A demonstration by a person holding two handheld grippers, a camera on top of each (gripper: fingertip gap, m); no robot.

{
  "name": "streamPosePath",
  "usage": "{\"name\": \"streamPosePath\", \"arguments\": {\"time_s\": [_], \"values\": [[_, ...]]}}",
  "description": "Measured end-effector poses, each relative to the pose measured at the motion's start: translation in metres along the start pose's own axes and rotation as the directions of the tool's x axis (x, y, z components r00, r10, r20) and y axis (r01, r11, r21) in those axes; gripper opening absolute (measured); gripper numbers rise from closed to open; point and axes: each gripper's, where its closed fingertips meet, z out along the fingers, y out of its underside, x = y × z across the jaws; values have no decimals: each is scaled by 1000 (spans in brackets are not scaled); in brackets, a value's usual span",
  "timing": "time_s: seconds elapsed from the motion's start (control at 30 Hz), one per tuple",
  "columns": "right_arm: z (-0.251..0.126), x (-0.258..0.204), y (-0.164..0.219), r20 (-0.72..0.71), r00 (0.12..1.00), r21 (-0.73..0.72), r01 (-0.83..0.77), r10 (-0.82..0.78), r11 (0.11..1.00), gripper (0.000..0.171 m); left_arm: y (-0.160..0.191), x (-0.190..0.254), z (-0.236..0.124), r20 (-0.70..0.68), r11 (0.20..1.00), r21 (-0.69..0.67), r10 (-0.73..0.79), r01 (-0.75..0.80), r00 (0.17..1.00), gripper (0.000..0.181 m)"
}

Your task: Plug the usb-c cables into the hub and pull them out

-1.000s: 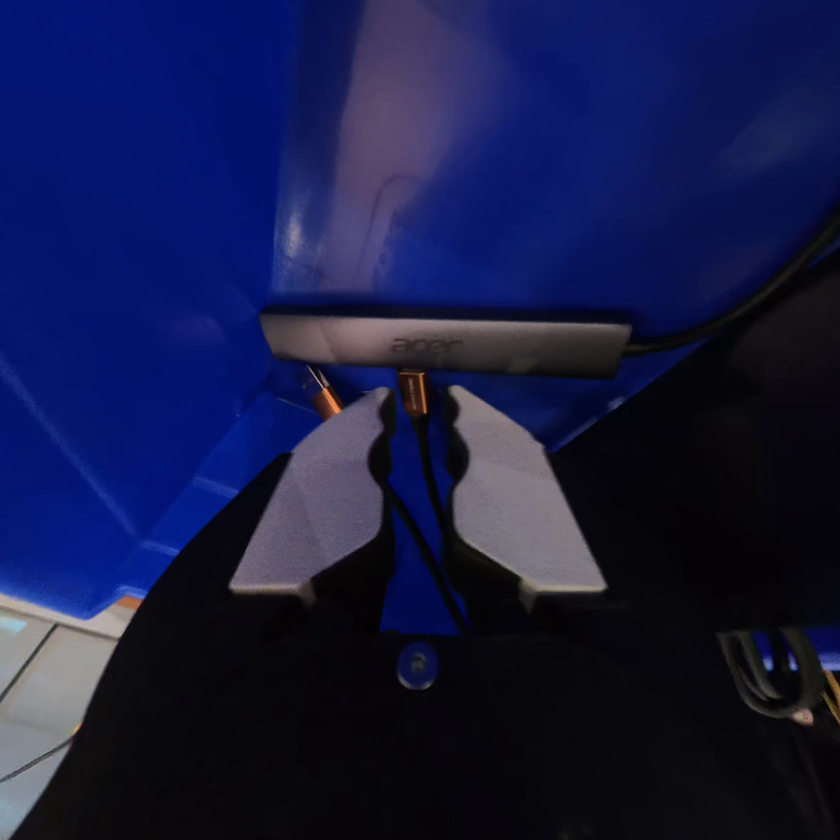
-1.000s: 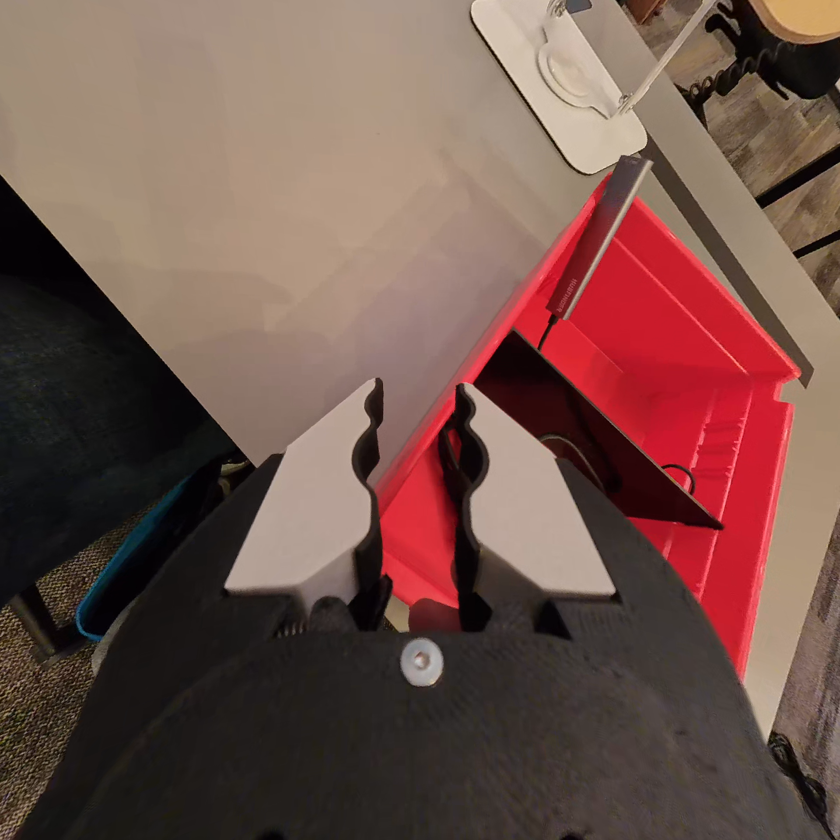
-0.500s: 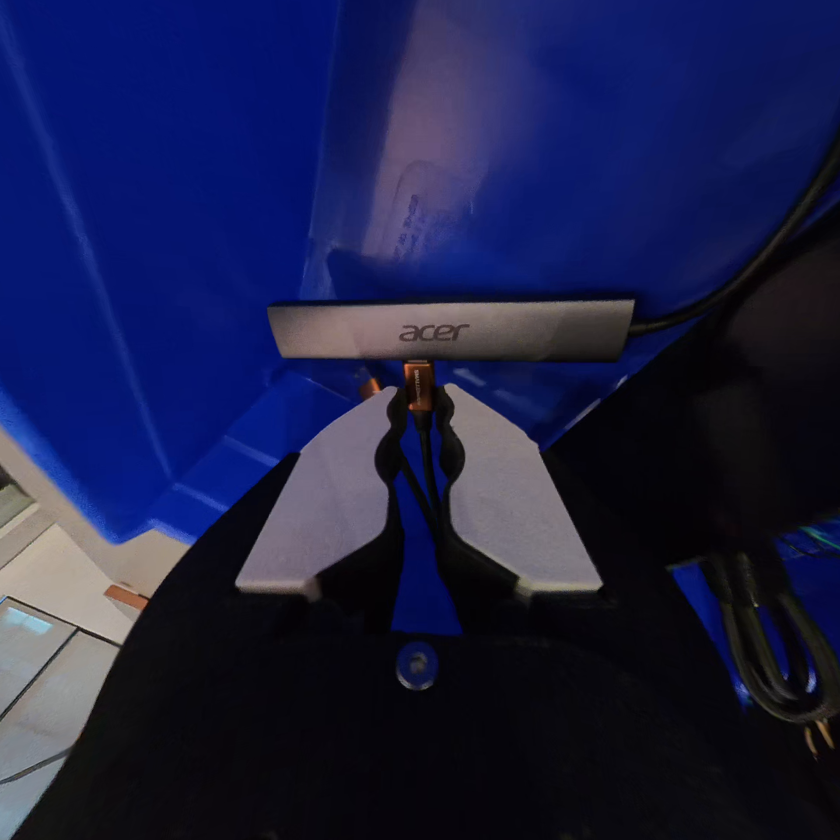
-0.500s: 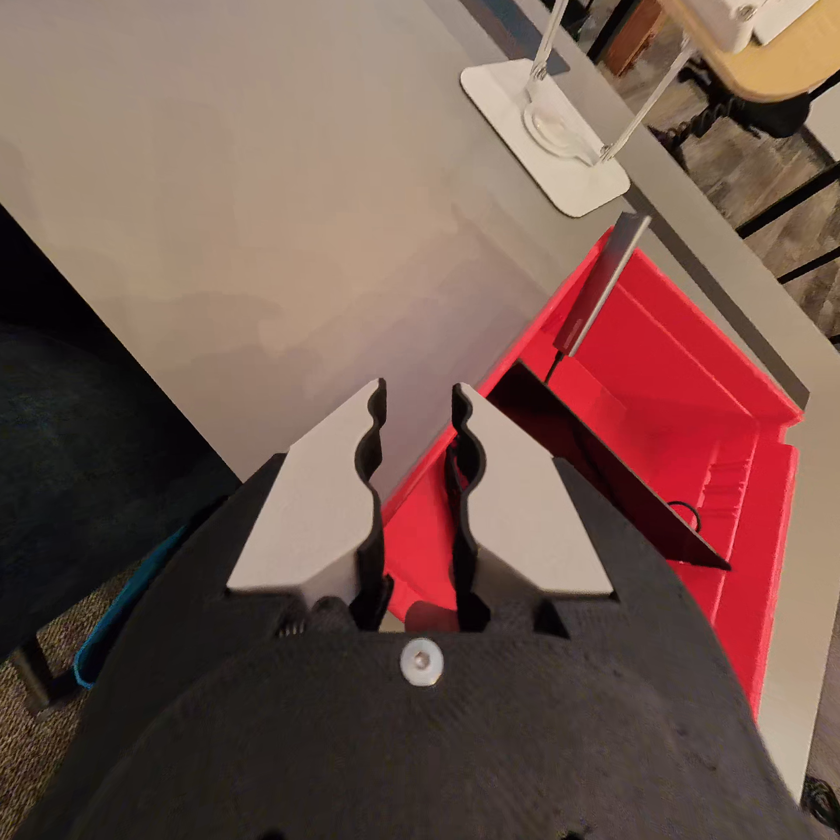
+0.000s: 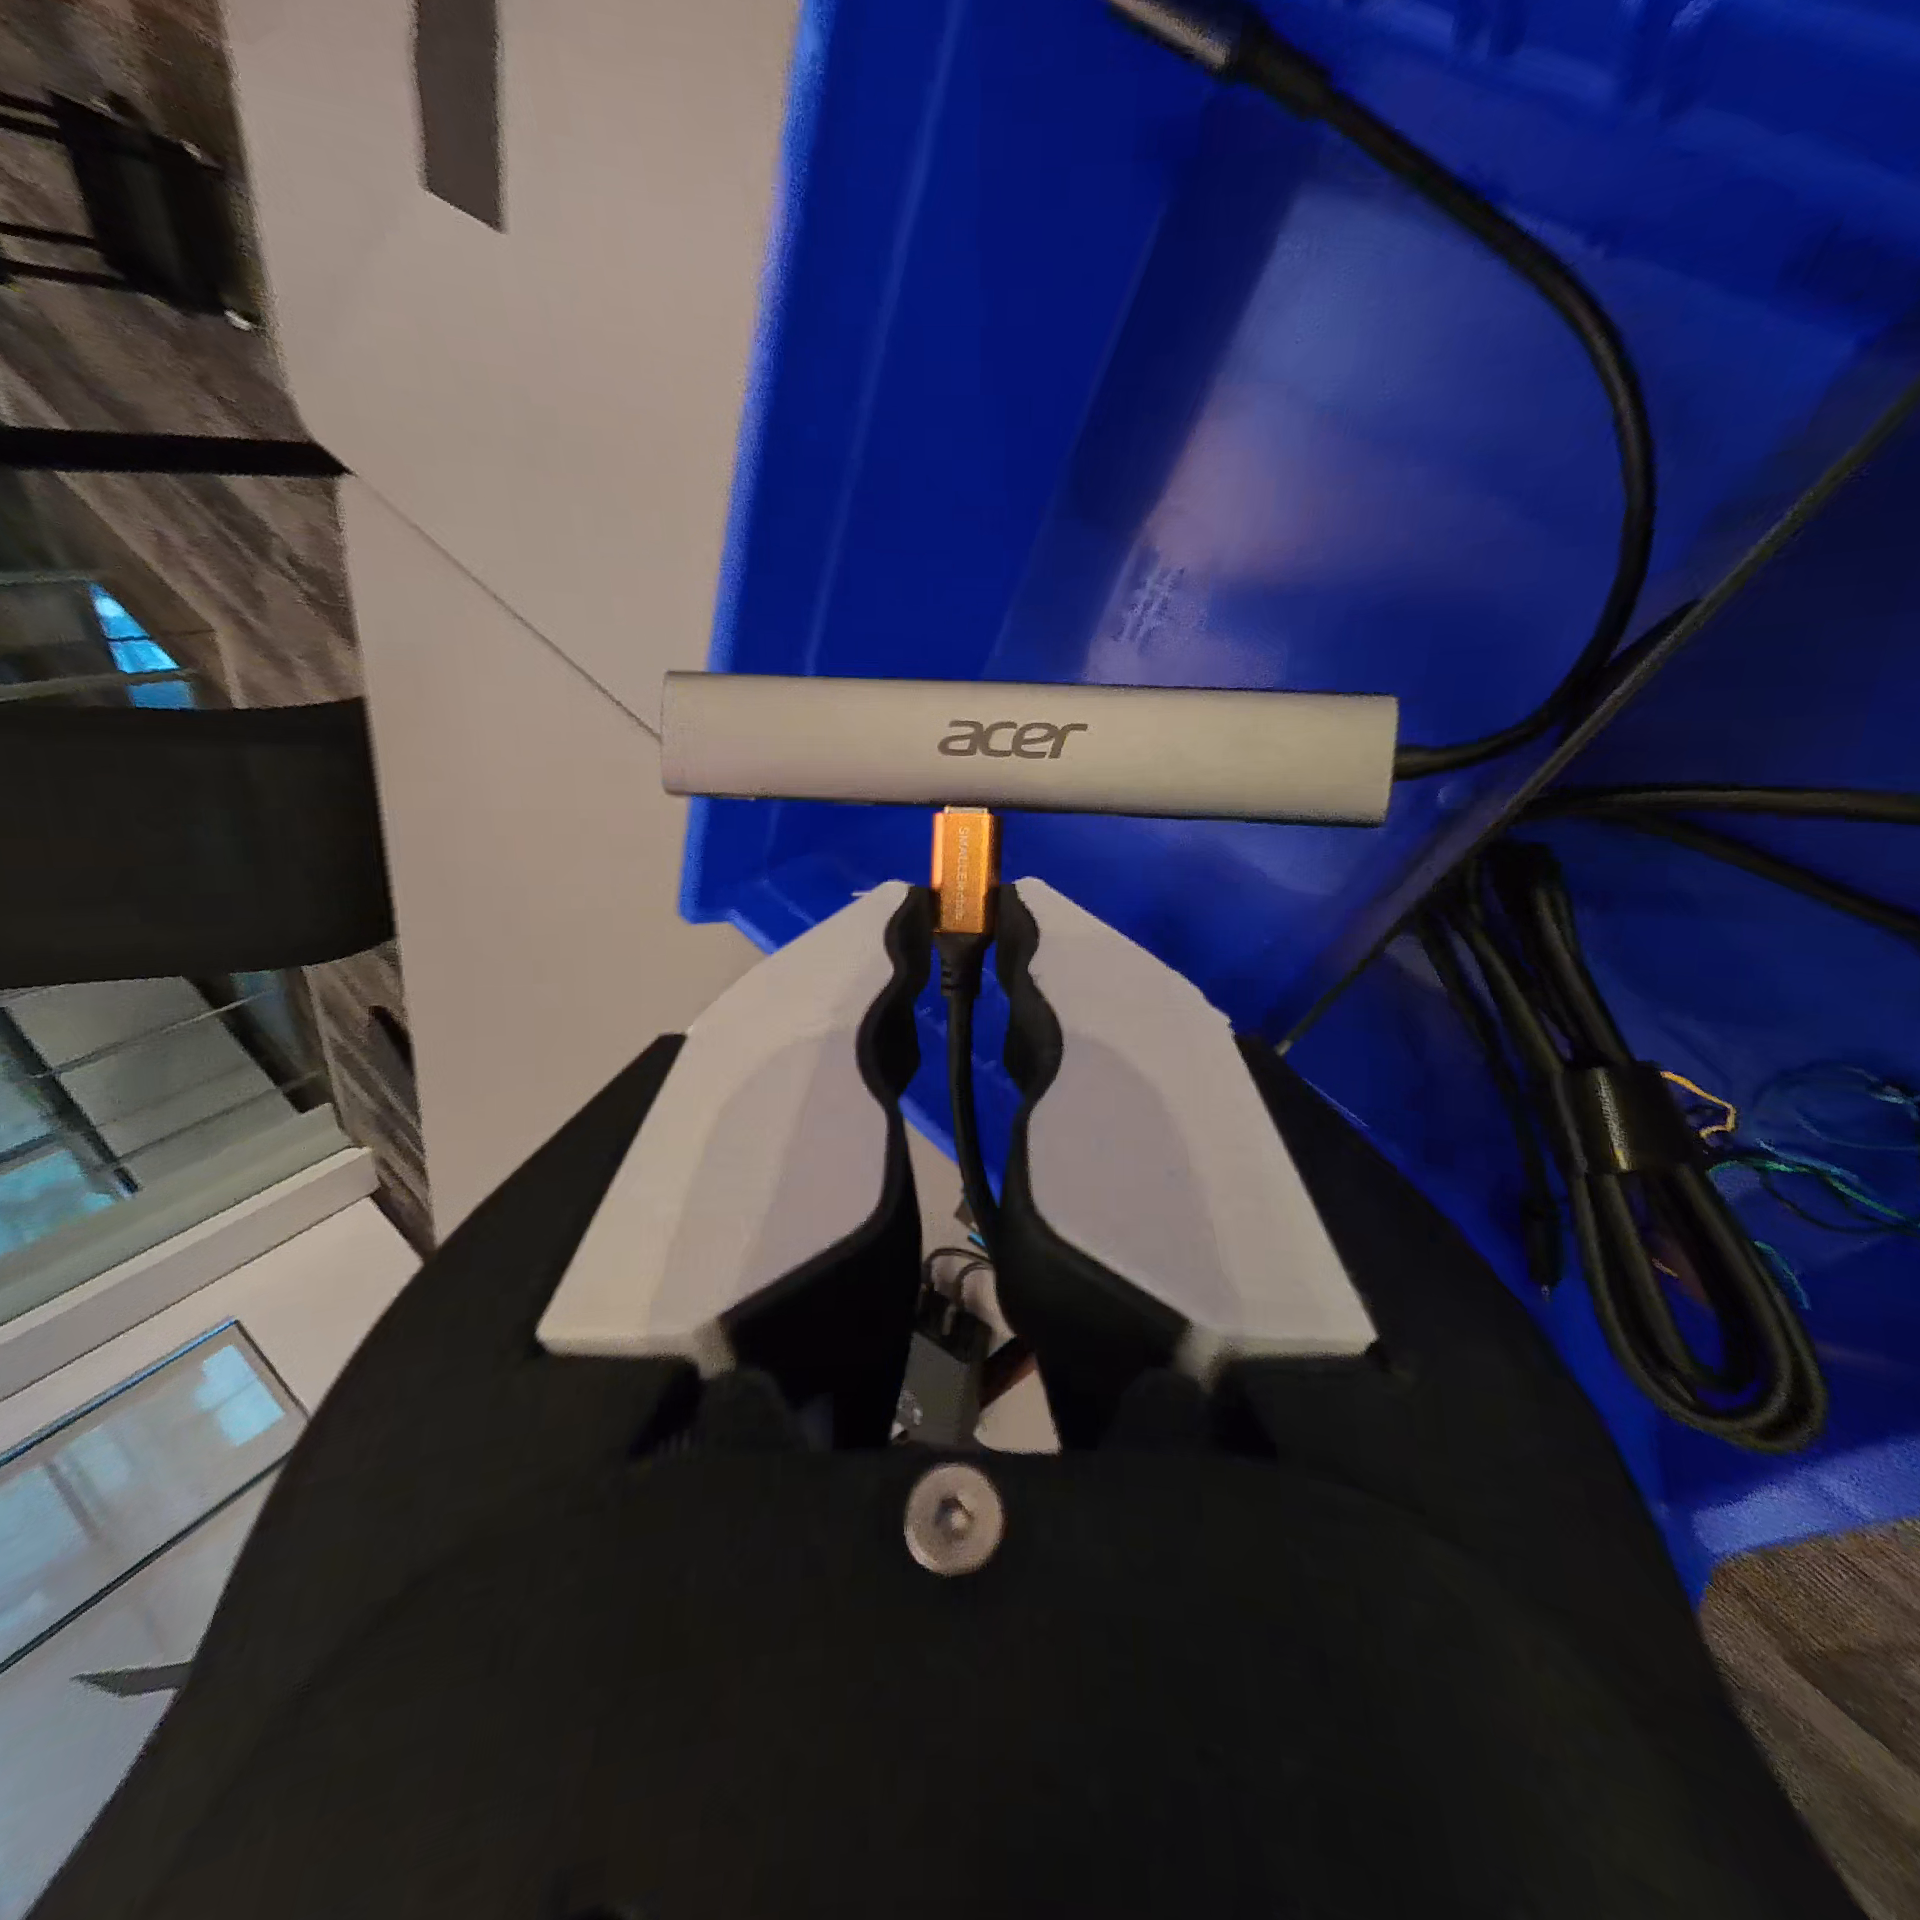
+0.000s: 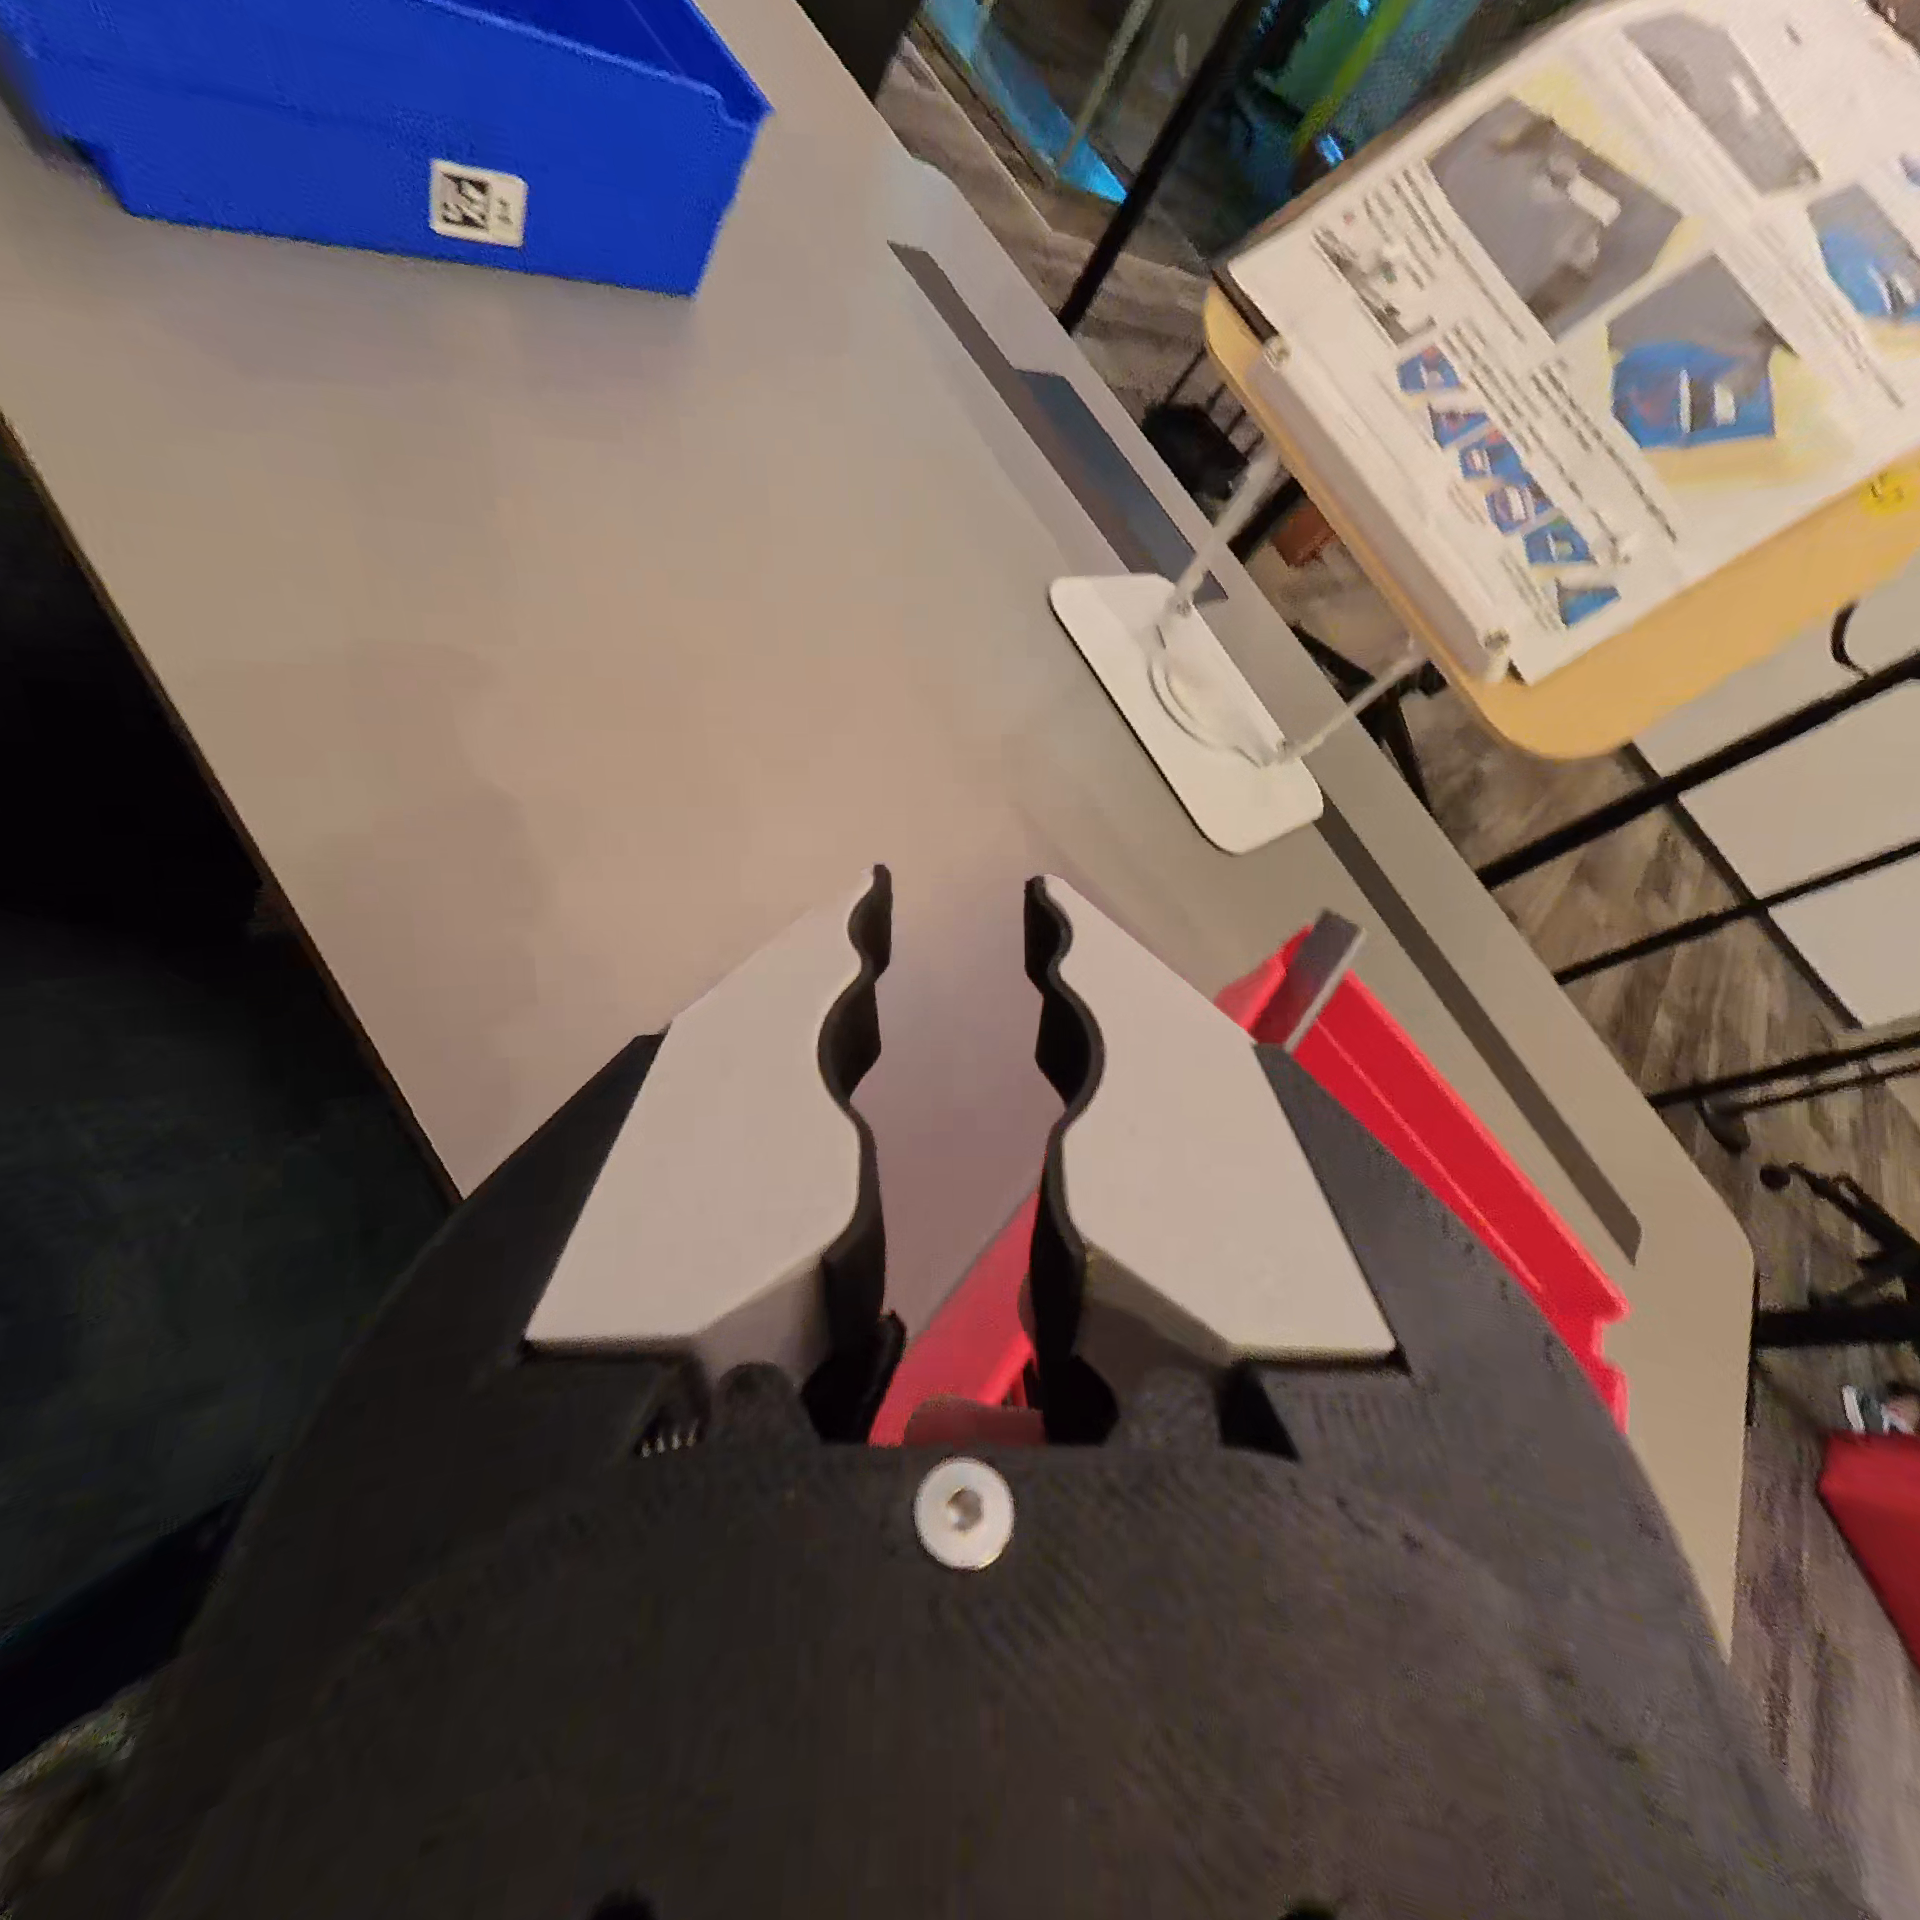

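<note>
In the left wrist view my left gripper (image 5: pixel 961 894) is shut on the orange usb-c plug (image 5: pixel 963 864) of a black cable. The plug sits in the lower side of a grey hub (image 5: pixel 1029 748), which hangs lifted in front of the blue bin (image 5: pixel 1195 364). The hub's own black cord (image 5: pixel 1600 416) runs off to the right into the bin. In the right wrist view my right gripper (image 6: pixel 956 899) is open and empty above the grey table (image 6: pixel 520 623). A second grey hub (image 6: pixel 1320 966) leans on the rim of a red bin (image 6: pixel 1455 1174) to its right.
Coiled black cables (image 5: pixel 1662 1247) lie in the blue bin behind a black divider. The blue bin also shows at the far left of the table in the right wrist view (image 6: pixel 364 135). A white stand base (image 6: pixel 1195 717) holds a printed sheet (image 6: pixel 1610 312) past the table's far edge.
My left gripper closed on the orange plug and lifted the hub up out of the blue bin. My right gripper swung away from the red bin toward the table's middle.
</note>
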Motion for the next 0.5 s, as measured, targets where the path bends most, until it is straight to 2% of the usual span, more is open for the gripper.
{"name": "streamPosePath", "arguments": {"time_s": [0.3,0.5], "values": [[35,-38,-48,59,985,55,158,-161,986,25,-32,-32,-65,148,991,131,-10,-9,989,12],[51,-50,-71,60,978,98,195,-201,976,26,-54,-44,-97,215,983,183,-20,-20,976,12]]}}
